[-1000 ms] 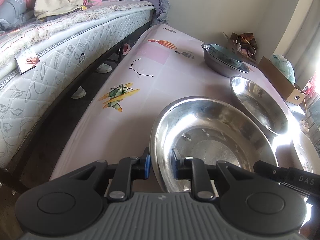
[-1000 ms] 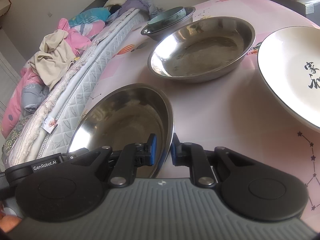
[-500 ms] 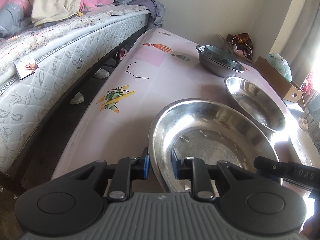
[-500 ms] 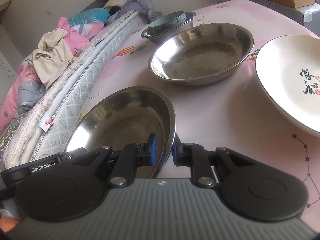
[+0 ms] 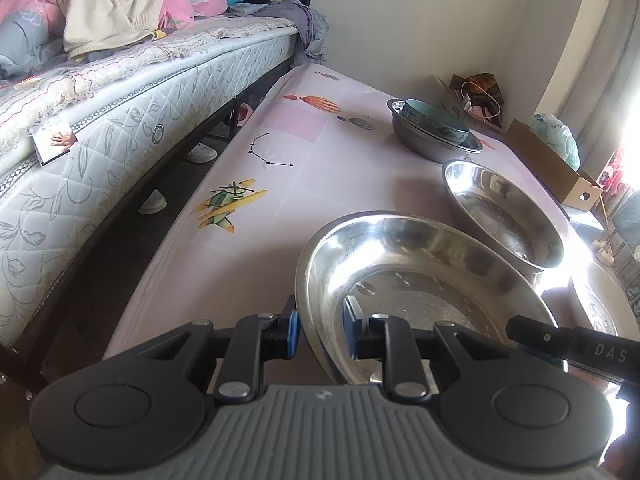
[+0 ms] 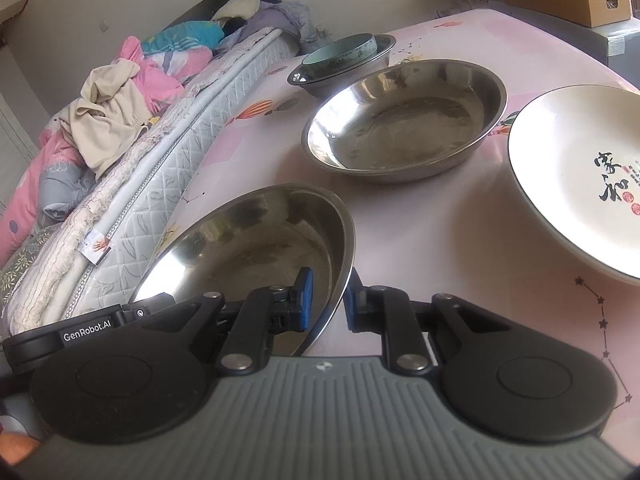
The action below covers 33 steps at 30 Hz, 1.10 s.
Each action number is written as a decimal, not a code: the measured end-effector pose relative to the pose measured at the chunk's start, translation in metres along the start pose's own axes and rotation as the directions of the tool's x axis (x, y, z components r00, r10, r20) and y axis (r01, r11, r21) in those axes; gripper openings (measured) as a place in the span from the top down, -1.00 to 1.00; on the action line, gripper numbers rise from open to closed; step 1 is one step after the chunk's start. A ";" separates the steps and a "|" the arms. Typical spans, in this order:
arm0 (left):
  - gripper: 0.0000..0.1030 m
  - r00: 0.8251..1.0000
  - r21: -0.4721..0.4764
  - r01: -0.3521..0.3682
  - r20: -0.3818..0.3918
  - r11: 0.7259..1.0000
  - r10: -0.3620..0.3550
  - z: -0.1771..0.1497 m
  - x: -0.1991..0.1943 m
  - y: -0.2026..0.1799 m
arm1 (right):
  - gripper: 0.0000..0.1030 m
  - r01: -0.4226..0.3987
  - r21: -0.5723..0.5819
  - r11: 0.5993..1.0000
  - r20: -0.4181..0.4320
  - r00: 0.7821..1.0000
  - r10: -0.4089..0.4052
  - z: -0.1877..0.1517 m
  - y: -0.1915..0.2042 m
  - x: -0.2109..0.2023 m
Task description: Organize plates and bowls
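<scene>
Both grippers grip opposite rims of one steel basin over the pink tablecloth.

The left gripper [image 5: 319, 332] and the right gripper [image 6: 326, 300] each have their blue pads pinched on the near steel basin [image 5: 420, 292], held slightly tilted. Beyond it sits a second steel basin [image 6: 404, 120], then a teal bowl [image 6: 340, 54] nested in a smaller steel bowl [image 6: 320, 80]. A white plate with calligraphy [image 6: 576, 176] lies to the right, on the tablecloth [image 5: 260, 248].

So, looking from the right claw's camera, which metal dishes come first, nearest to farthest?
1. Held steel basin, gripped at its rim by the right claw.
2. Second steel basin, behind, mid-table.
3. Small steel bowl holding a teal bowl, far end.
</scene>
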State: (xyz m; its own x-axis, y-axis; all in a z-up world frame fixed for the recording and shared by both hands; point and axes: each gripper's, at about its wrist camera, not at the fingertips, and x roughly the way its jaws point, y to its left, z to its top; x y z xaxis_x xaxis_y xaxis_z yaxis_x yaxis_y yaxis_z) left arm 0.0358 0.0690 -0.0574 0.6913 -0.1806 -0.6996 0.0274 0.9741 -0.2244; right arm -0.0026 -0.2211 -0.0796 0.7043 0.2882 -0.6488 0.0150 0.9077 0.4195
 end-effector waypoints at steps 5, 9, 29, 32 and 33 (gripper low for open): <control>0.57 1.000 0.003 0.000 0.007 1.000 0.000 0.000 -0.003 -0.001 | 0.69 0.002 0.000 1.000 0.002 1.000 -0.002 0.000 0.001 -0.002; 0.57 1.000 0.006 0.000 0.008 1.000 0.000 0.000 -0.004 -0.003 | 0.69 0.002 0.001 1.000 0.003 1.000 -0.002 0.000 0.001 -0.002; 0.57 0.999 0.022 0.004 0.039 1.000 -0.005 0.004 -0.016 -0.009 | 0.68 -0.004 0.006 1.000 0.026 1.000 0.004 0.002 -0.002 -0.011; 0.57 0.999 0.028 0.003 0.048 1.000 -0.005 0.005 -0.019 -0.011 | 0.67 -0.007 0.003 1.000 0.035 0.999 0.007 0.000 -0.002 -0.014; 0.57 0.999 0.029 0.004 0.050 1.000 -0.006 0.005 -0.020 -0.011 | 0.67 -0.008 0.002 1.000 0.038 0.999 0.008 0.001 -0.001 -0.015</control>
State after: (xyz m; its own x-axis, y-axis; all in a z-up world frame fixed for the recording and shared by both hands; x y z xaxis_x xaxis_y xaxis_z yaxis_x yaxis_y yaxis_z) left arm 0.0252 0.0620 -0.0375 0.7266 -0.1789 -0.6634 0.0508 0.9769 -0.2078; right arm -0.0124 -0.2272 -0.0696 0.7305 0.2834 -0.6213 0.0113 0.9047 0.4260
